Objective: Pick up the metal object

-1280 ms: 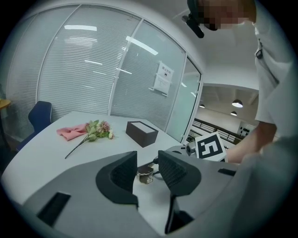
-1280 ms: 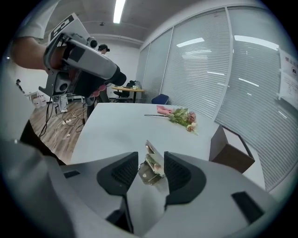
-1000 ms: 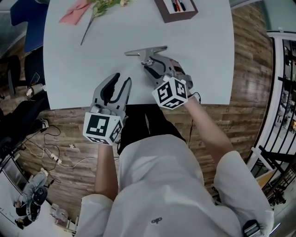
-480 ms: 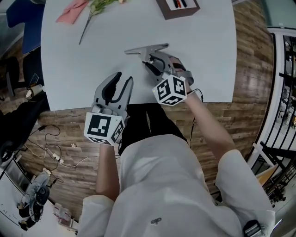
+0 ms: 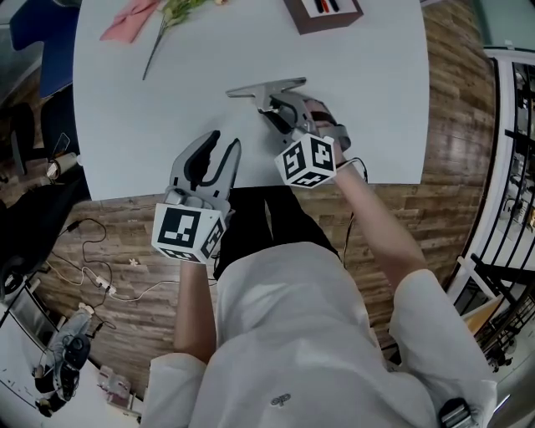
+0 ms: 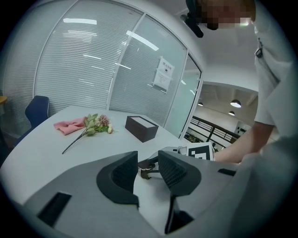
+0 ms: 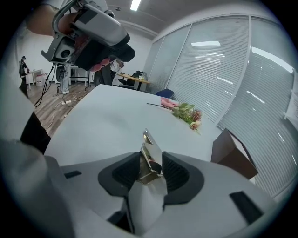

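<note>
While the right tool point(image 5: 281, 107) closes, the metal object point(image 5: 267, 88) stands between its jaws. It is out on the white worktop point(image 5: 368, 100), ahead of the person and well in from the near edge. The right gripper view shows the pads close against both flanks of the bright hinged piece, though the squeeze does not yet look finished. One flat bar of the object sticks out past the fingertips and appears to lie on the surface, so it probably has not left the worktop. The tool appears to straddle the narrow upright part, likely because that part offers two opposing faces for the pads, which the flat bar would not.

Nearer the worktop's front edge, the left tool point(image 5: 224, 140) hangs with its jaws spread and nothing between them. It seems to be parked there to stay clear of the pick.

Counted, there are two tools and one metal object. Along the far side lie one dark box point(image 5: 322, 15), one flower sprig point(image 5: 167, 29) and one pink cloth point(image 5: 129, 21). All three are well apart from the grasp and play no part in it.
</note>
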Tool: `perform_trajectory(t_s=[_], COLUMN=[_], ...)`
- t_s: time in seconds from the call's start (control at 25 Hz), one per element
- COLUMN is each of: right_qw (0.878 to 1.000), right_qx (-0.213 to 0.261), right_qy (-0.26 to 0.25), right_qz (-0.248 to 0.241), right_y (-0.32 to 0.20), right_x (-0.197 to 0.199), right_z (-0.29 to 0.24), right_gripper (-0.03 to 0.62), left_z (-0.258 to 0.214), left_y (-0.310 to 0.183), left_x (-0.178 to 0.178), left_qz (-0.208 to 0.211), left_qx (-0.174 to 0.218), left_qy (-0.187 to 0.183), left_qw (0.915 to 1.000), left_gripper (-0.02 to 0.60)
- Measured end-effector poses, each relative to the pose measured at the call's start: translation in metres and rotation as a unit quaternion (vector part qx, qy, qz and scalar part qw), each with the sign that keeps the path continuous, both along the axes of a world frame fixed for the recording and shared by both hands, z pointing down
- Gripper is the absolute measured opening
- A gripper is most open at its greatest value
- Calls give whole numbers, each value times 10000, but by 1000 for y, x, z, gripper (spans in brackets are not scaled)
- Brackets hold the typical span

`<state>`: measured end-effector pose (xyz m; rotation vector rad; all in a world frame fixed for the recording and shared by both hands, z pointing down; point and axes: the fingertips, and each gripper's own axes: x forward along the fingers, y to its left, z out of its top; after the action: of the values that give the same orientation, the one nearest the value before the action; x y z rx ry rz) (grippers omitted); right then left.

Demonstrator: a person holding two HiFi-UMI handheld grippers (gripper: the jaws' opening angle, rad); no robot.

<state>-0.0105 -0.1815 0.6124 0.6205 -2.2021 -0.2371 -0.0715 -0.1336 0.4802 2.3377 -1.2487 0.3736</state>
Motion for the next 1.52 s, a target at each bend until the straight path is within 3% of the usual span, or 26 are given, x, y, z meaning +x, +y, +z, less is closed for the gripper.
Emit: perform_trajectory(t_s=[1.52], right_qw=[9995], right_qx=[299], right_qy=[60], right_qz=[-30], right_y=[-10], right_x=[-4], right_z=[-12], right_gripper=[63], left_z=[-8], left_y=[-1], left_x=[2], left_qz=[1], left_qx=[-1], left_qy=[63], left_qw=[10000], left_gripper=[135])
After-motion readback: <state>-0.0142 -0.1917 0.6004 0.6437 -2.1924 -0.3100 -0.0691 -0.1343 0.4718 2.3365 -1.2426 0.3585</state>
